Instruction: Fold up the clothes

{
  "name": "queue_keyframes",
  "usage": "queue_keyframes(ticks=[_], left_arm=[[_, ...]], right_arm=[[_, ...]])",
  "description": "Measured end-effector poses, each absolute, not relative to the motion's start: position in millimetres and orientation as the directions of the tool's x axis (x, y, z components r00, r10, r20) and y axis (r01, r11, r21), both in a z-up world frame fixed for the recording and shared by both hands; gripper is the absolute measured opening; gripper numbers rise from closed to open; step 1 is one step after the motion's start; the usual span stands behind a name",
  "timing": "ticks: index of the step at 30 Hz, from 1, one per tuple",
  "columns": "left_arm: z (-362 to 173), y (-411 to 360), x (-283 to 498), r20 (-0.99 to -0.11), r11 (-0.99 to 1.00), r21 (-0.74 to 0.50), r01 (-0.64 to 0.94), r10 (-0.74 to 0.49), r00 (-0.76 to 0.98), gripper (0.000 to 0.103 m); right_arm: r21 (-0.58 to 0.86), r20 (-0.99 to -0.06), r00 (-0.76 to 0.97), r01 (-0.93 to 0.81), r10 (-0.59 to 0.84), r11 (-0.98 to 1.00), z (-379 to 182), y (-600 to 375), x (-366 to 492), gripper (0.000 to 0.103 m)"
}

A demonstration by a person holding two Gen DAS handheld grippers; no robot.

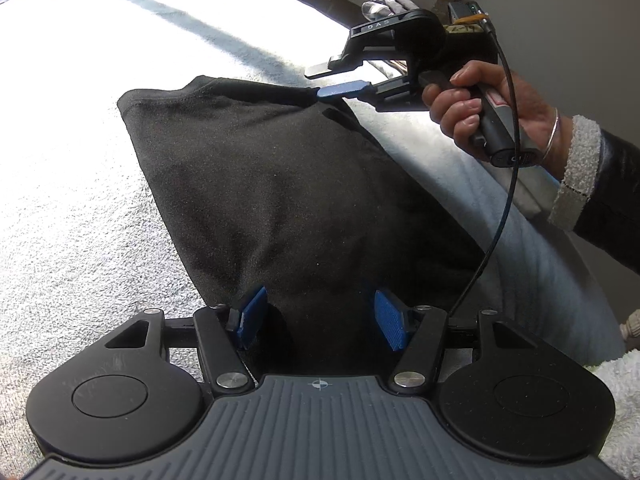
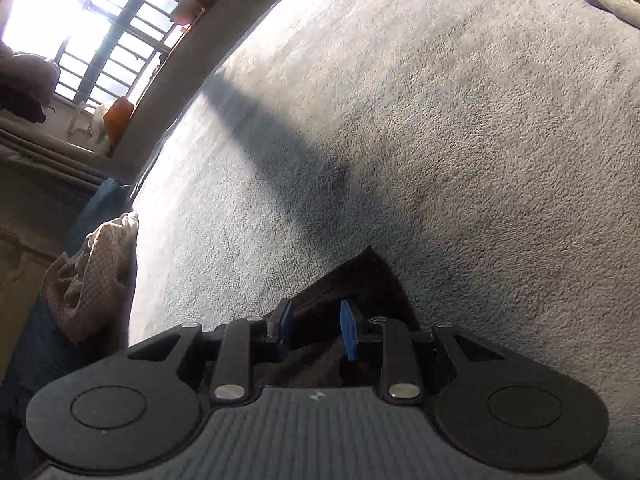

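Observation:
A black garment (image 1: 280, 184) lies folded on a pale fuzzy blanket (image 1: 80, 200). My left gripper (image 1: 320, 320) is open over the garment's near end, its blue pads (image 1: 252, 316) apart with the cloth lying between them. My right gripper (image 1: 316, 83) is at the far corner, where its lower blue finger (image 1: 344, 90) touches the cloth edge and the other finger stands clear above. In the right wrist view the right gripper (image 2: 317, 326) is open. The garment's corner (image 2: 360, 280) runs loosely between the jaws and pokes out past them.
A hand (image 1: 460, 104) in a dark sleeve holds the right gripper, with a black cable (image 1: 500, 200) hanging from it. White towelling (image 1: 624, 400) sits at the lower right. Off the blanket's (image 2: 440, 120) left edge are a beige cloth heap (image 2: 92, 280) and a barred window (image 2: 120, 20).

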State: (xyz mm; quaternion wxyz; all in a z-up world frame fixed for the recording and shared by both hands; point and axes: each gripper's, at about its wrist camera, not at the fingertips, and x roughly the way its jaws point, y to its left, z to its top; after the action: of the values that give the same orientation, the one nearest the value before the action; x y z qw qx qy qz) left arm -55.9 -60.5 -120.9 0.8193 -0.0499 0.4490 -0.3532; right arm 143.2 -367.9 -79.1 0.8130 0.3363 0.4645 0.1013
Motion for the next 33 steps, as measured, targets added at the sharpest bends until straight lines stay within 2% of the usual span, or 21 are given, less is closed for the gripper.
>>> queue_keyframes(ticks=[4, 8, 10, 14, 16, 21, 24, 27, 30, 33], left_arm=[[-119.8, -58.2, -57.6, -0.705, 0.759, -0.386, 0.524, -0.609, 0.363, 0.060], [-118.7, -64.5, -57.7, -0.719, 0.766, -0.363, 0.530, -0.592, 0.363, 0.060], [-120.3, -70.3, -57.9, -0.734, 0.771, -0.343, 0.536, -0.577, 0.359, 0.060], [-126.5, -93.3, -62.8, -0.780, 0.784, -0.262, 0.563, -0.516, 0.354, 0.060], [-126.6, -96.0, -65.7, -0.786, 0.783, -0.236, 0.575, -0.501, 0.361, 0.060], [-127.5, -96.9, -63.9, -0.792, 0.791, -0.235, 0.565, -0.493, 0.360, 0.060], [-126.0, -97.4, -63.3, -0.795, 0.798, -0.240, 0.553, -0.488, 0.360, 0.060], [-126.6, -99.7, -62.4, -0.800, 0.805, -0.233, 0.545, -0.477, 0.363, 0.060], [-123.1, -101.1, -65.5, -0.806, 0.813, -0.225, 0.537, -0.465, 0.367, 0.060], [-120.6, -100.4, -68.5, -0.811, 0.820, -0.221, 0.528, -0.455, 0.367, 0.060]], right_arm=[[0.609, -0.687, 0.551, 0.083, 0.473, 0.789, -61.8, -364.8, 129.0, 0.029], [0.620, -0.688, 0.469, -0.016, 0.554, 0.784, -55.4, -358.2, 106.4, 0.029], [0.599, -0.719, 0.416, -0.034, 0.557, 0.800, -59.1, -355.7, 95.6, 0.032], [0.432, -0.815, 0.432, 0.009, 0.386, 0.902, -68.2, -363.0, 76.5, 0.033], [0.344, -0.834, 0.475, 0.047, 0.282, 0.938, -67.3, -369.5, 66.3, 0.034], [0.332, -0.772, 0.576, 0.006, 0.268, 0.943, -45.6, -371.5, 34.1, 0.034], [0.314, -0.732, 0.611, -0.093, 0.303, 0.945, -30.2, -360.1, 14.7, 0.034], [0.286, -0.731, 0.584, -0.207, 0.353, 0.936, -25.1, -343.2, -0.8, 0.034], [0.253, -0.774, 0.525, -0.256, 0.354, 0.933, -35.9, -331.4, -11.9, 0.033], [0.223, -0.852, 0.435, -0.201, 0.291, 0.954, -59.3, -330.1, -18.6, 0.033]])
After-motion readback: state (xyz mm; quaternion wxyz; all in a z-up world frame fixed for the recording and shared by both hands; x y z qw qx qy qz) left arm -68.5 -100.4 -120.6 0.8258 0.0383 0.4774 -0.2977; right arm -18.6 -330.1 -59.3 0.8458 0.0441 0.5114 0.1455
